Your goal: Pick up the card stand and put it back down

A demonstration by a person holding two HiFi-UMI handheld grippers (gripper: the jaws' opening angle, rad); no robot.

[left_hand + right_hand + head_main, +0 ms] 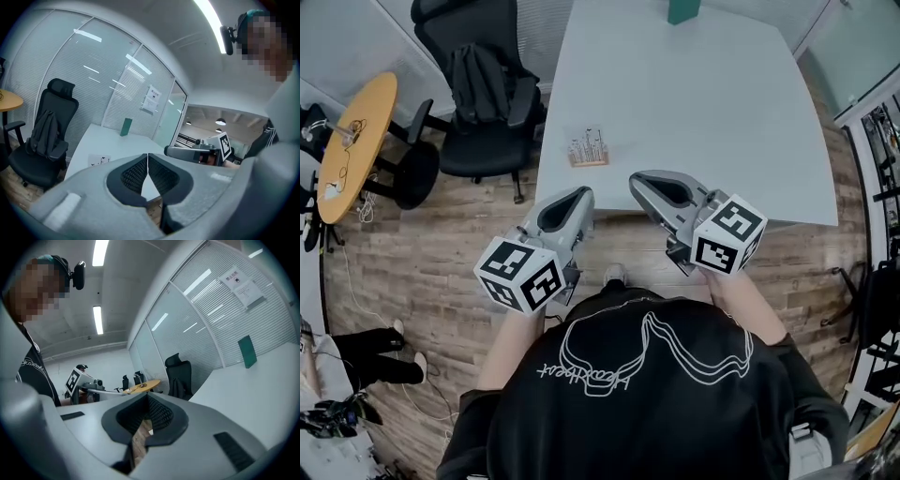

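Observation:
The card stand (588,150) is a small wooden base with clear upright holders, near the front left edge of the pale table (694,112). In the left gripper view the card stand (99,161) shows as a small white patch on the tabletop. My left gripper (581,194) hovers just short of the table's front edge, below the stand, shut and empty. To its right, my right gripper (636,180) is level with it, also shut with nothing held. In each gripper view the left gripper (148,154) and the right gripper (148,394) have their tips touching.
A green upright object (682,9) stands at the table's far edge. A black office chair (483,84) with a jacket sits left of the table. A round wooden table (356,141) is further left. A person's legs (366,352) are on the floor at lower left.

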